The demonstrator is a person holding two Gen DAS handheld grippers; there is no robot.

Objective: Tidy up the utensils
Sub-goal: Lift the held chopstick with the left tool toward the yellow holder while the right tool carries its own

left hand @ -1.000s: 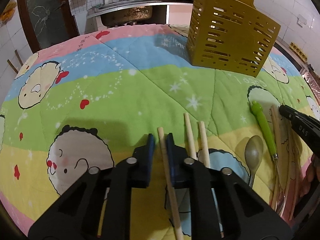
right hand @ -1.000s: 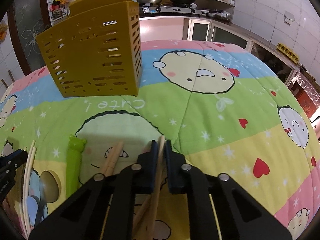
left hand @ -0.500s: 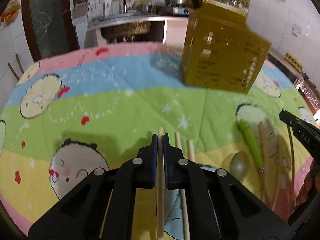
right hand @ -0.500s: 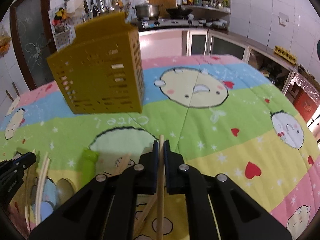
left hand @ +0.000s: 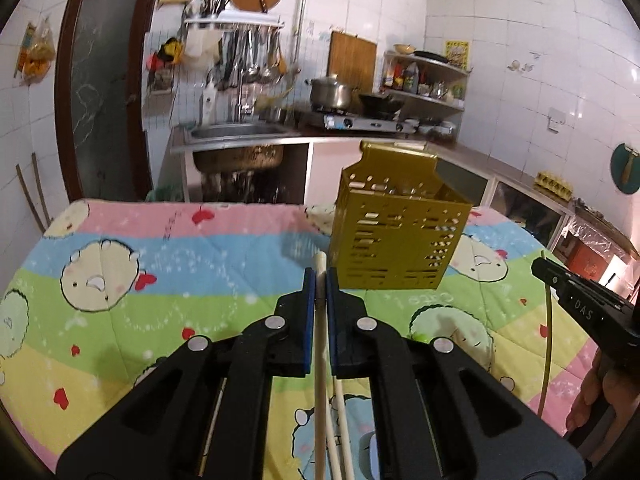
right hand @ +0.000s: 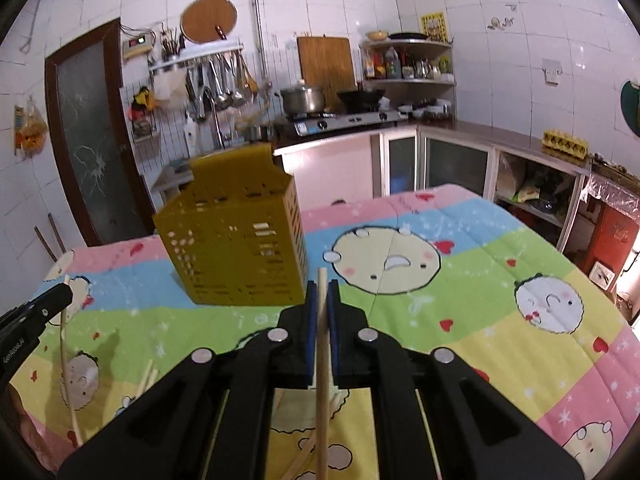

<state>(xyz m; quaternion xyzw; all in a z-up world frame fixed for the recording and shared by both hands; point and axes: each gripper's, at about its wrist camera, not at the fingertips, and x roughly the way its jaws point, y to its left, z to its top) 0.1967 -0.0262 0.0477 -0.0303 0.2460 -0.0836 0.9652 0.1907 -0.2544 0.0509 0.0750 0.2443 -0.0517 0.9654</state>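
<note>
In the left wrist view my left gripper (left hand: 320,276) is shut on a pale wooden chopstick (left hand: 320,364), lifted off the cartoon quilt (left hand: 168,304). Straight ahead stands the yellow slotted utensil holder (left hand: 396,240), upright. My right gripper (left hand: 541,267) shows at the right edge with a thin chopstick (left hand: 546,344) hanging from it. In the right wrist view my right gripper (right hand: 322,292) is shut on its chopstick (right hand: 322,384), and the holder (right hand: 236,252) stands ahead to the left. My left gripper (right hand: 64,293) shows at the left edge with its chopstick (right hand: 66,364).
More chopsticks (left hand: 341,420) lie on the quilt under my left gripper, and a pair (right hand: 147,380) shows left of my right one. A hand (left hand: 592,400) grips the right tool. Behind the table are a sink counter (left hand: 236,136) and a stove (right hand: 340,118).
Both grippers closed fully on their chopsticks and rose off the quilt, tilting upward. The holder now sits lower and farther in both views. The spoon and green-handled utensil have dropped out of sight.
</note>
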